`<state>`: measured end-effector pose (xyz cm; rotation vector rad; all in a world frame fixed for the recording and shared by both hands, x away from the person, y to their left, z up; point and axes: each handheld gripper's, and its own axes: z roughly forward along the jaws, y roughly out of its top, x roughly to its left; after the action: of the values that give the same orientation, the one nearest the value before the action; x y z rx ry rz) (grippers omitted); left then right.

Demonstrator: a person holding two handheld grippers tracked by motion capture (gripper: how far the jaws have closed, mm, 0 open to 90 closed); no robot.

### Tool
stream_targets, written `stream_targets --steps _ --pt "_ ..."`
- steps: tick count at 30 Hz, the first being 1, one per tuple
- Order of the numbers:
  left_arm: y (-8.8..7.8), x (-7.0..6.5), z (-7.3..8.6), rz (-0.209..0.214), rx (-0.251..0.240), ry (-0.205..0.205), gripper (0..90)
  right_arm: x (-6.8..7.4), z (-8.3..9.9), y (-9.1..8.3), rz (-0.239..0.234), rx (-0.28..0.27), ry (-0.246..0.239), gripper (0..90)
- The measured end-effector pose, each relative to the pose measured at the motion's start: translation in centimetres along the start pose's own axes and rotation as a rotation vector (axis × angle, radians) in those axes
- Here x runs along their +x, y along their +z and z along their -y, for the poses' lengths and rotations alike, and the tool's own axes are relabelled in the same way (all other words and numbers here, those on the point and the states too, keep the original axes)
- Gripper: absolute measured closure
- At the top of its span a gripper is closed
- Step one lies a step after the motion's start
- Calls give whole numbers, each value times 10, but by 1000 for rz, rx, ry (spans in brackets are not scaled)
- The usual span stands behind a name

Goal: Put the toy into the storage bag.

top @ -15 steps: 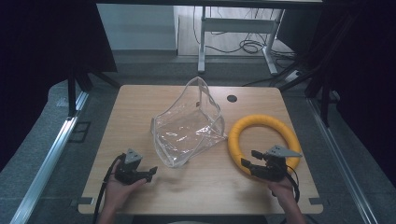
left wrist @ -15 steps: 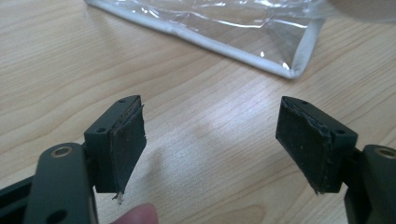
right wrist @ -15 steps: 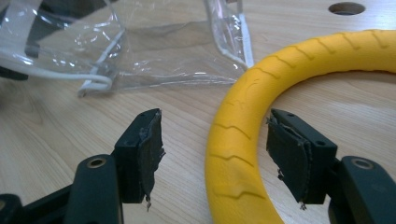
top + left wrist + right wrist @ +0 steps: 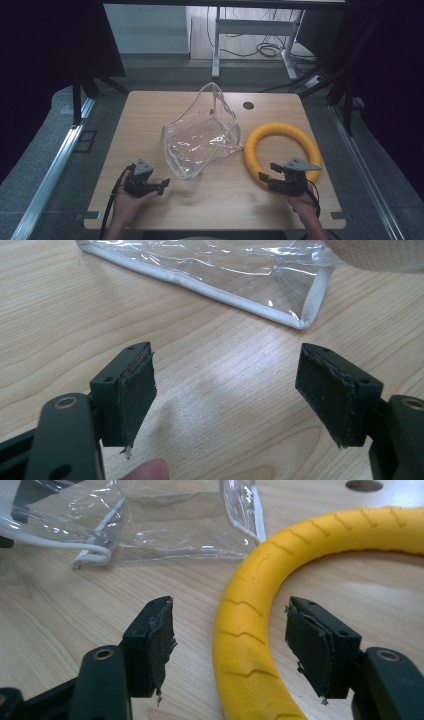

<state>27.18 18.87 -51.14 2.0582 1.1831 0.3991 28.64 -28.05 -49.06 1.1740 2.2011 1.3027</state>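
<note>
Overhead first: yellow ribbed foam ring (image 4: pixel 283 152) lies flat near the table's (image 4: pixel 150 115) right edge, beside the clear plastic pouch (image 4: pixel 202 135). Left gripper view: my left gripper (image 4: pixel 225 385) gapes, pouch corner ahead. Right gripper view: my right gripper (image 4: pixel 230 635) straddles the ring, pads spread, unpressed, lined up to pinch, I'd say.
</note>
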Motion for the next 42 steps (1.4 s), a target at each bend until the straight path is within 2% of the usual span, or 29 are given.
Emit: stream_targets --steps 7,12,13,14,15,16,18,24,27,31,32,33,34,35,36,37,38,39,40,41,42 --pt "-4 0 0 -6 -13 -8 252 -6 -4 -6 -16 40 -6 346" --pt "-2 0 0 2 -9 -7 252 -15 -16 -11 -19 112 -33 332" --pt "-1 1 0 3 -6 -7 252 -18 -23 -12 -19 144 -43 326" --pt "-1 1 0 3 -6 -7 252 -18 -23 -12 -19 144 -43 326" --pt "-1 1 0 2 -4 -7 256 -20 -28 -10 -23 174 -48 322" --pt "-1 1 0 0 -2 -7 256 -20 -28 -10 -23 174 -48 317" --pt "-2 1 -1 -2 -7 -11 263 -21 -37 -7 -23 221 -81 308" --pt "-2 1 -1 -4 -3 -10 265 -24 -53 -7 -32 270 -113 308" --pt "-3 0 -1 -3 -3 -11 265 -25 -63 -7 -30 315 -136 306" --pt "-2 0 -1 -3 0 -4 265 -25 -66 -3 -37 355 -153 305" --pt "-2 0 -1 -3 3 -4 265 -25 -67 -2 -40 373 -156 305" --pt "-1 0 -1 -3 5 -4 265 -25 -66 3 -45 414 -170 300" --pt "-1 0 -1 -3 5 -4 264 -25 -66 3 -45 414 -170 300" --pt "-1 0 -1 -2 7 -4 264 -24 -65 6 -44 437 -176 298" --pt "-1 -1 -1 -1 7 -3 265 -24 -63 12 -49 481 -183 282" --pt "-1 -1 -1 -1 7 -2 265 -24 -63 12 -49 481 -183 282" --pt "-1 -1 -1 -5 7 -1 264 -23 -60 18 -47 521 -188 281" --pt "-1 -1 -1 -5 7 -1 264 -23 -60 18 -47 521 -188 281" --pt "-1 -1 -1 -5 7 0 264 -22 -58 23 -50 557 -200 282" --pt "-1 -1 -1 -6 9 -3 264 -22 -58 23 -50 557 -200 282" --pt "0 -1 -1 -7 11 -4 264 -21 -56 27 -54 592 -214 285"
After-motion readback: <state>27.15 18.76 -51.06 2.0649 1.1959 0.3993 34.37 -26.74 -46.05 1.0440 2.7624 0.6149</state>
